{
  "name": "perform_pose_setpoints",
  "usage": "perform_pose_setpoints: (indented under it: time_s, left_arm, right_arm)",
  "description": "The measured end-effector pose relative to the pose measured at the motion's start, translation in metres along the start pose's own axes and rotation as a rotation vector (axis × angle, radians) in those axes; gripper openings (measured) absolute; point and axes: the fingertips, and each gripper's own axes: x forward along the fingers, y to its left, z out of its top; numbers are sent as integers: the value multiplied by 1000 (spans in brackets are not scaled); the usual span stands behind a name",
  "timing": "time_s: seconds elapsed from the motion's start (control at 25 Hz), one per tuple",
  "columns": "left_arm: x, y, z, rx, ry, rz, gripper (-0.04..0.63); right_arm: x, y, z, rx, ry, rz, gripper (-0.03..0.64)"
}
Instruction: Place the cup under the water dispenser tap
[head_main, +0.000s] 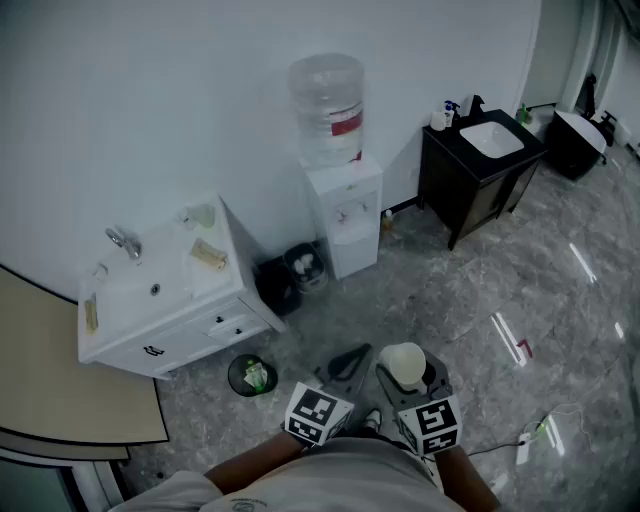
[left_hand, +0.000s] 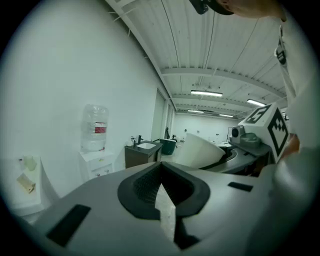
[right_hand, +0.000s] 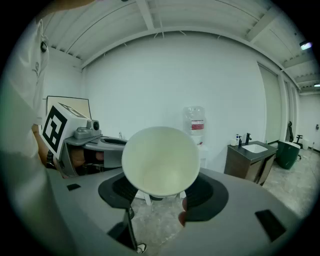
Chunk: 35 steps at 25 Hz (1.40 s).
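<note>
My right gripper (head_main: 408, 372) is shut on a white paper cup (head_main: 405, 363), held low in front of the person's body. In the right gripper view the cup (right_hand: 160, 160) lies on its side between the jaws, its open mouth turned toward the camera. The white water dispenser (head_main: 342, 212) with a clear bottle (head_main: 327, 108) on top stands against the far wall, well beyond both grippers. It also shows small behind the cup, as the dispenser (right_hand: 196, 125) in the right gripper view. My left gripper (head_main: 349, 360) sits beside the right one, jaws together and holding nothing (left_hand: 162, 189).
A white washbasin cabinet (head_main: 150, 300) stands at the left wall, with two dark bins (head_main: 290, 275) between it and the dispenser. A green bucket (head_main: 252, 376) sits on the grey floor near the left gripper. A dark vanity (head_main: 480, 170) is at the far right, and a cable (head_main: 530, 440) lies at the lower right.
</note>
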Motion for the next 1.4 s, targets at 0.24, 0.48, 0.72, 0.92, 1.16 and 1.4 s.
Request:
perform_pose_setpoints:
  time_s: [0.24,0.48,0.72,0.92,1.16,1.4]
  left_arm:
    - [7,-5,4,-5,-8,13,5]
    - [21,-10,4,-3,2,30,6]
    - [40,-10,4,0,-2,60,5]
    - [58,1,6,0,5,73,5]
    - [93,37,7,-4,7,77,6]
    - [144,98,21,20,-7,64,6]
  right_arm:
    - [-3,-5,-3,13,14,22,278]
    - [-8,-26,-15,12,30,22,278]
    - [-6,-46,-13,14,22,42,278]
    - [7,-70,-13,19,14,31,278]
    - [53,-98,-6,14,32,34,278]
    - [128,-134,14,12,39,32,278]
